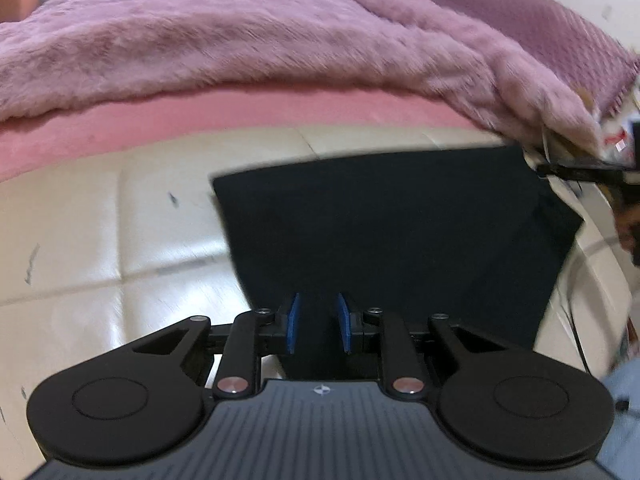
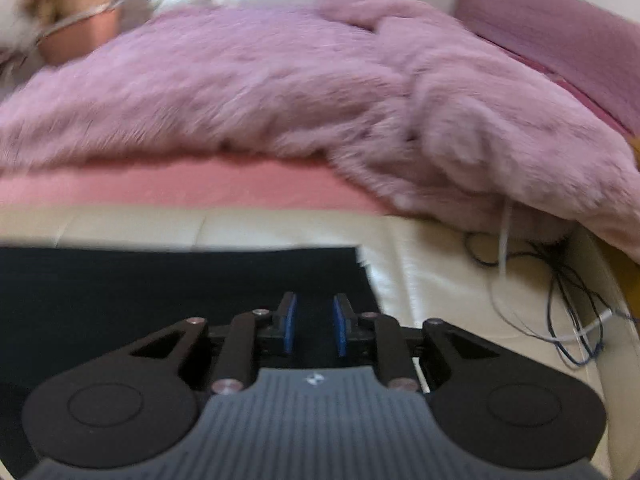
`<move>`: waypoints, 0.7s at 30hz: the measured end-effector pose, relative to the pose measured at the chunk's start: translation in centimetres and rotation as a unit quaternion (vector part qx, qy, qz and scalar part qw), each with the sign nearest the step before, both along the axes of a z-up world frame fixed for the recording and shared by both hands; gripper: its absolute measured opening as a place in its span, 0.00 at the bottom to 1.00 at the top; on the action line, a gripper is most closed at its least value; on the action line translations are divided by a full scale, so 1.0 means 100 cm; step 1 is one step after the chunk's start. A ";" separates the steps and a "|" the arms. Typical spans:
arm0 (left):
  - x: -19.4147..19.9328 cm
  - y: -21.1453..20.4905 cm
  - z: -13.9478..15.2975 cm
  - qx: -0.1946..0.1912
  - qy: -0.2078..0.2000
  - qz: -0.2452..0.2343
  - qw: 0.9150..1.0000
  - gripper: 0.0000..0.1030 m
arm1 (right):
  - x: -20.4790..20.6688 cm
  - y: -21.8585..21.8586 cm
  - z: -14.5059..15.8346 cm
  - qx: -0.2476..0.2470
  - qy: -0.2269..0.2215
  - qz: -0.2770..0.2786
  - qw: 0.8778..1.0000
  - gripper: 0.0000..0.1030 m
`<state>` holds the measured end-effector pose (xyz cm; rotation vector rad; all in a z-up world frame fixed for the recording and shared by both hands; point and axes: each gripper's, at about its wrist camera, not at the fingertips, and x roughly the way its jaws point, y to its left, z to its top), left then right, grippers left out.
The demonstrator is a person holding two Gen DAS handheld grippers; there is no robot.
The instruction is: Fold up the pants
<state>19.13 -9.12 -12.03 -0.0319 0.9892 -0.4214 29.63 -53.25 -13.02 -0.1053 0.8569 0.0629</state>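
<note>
While folding appears well advanced: fluffy blanket [image 2: 248,92], cream bench [image 1: 80,220], dark pants [image 1: 384,232].
Pants lie as a flat rectangle on the bench; final folds possibly remain. Left gripper [image 1: 319,322] and right gripper [image 2: 313,322] hover over the cloth, jaws parted, grasping nothing.

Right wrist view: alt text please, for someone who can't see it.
The open right gripper hovers over the right end of dark folded pants lying on a cream padded surface. Behind is a fluffy pink blanket; tangled cables lie to the right.
</note>
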 end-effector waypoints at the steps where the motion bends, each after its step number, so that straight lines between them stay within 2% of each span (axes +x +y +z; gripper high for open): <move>1: -0.004 -0.003 -0.003 0.005 0.004 -0.005 1.000 0.19 | 0.000 0.004 -0.006 -0.012 0.006 0.008 1.000 0.14; 4: -0.012 -0.009 -0.016 0.022 0.025 -0.009 0.999 0.17 | -0.004 0.005 -0.026 -0.022 0.024 0.005 0.999 0.14; 6: -0.019 -0.011 -0.020 0.034 0.023 -0.016 0.999 0.17 | -0.010 0.002 -0.035 -0.023 0.030 0.003 0.999 0.13; 10: -0.032 -0.008 -0.022 0.036 0.021 -0.021 0.999 0.17 | -0.029 0.001 -0.043 -0.033 0.023 0.008 0.999 0.13; 15: -0.039 0.000 -0.015 0.031 0.029 -0.028 0.999 0.17 | -0.027 0.000 -0.039 -0.027 0.039 -0.007 0.999 0.13; 18: -0.044 0.014 -0.007 0.005 0.034 -0.012 0.999 0.19 | -0.033 0.008 -0.028 -0.040 0.044 -0.008 0.998 0.14; 20: -0.040 0.029 -0.002 -0.034 0.035 0.021 0.999 0.33 | -0.046 0.013 -0.017 -0.024 0.031 -0.012 0.999 0.14; 21: -0.036 0.035 -0.002 -0.049 0.035 0.037 0.998 0.36 | -0.054 0.018 -0.012 -0.012 0.025 -0.009 1.000 0.14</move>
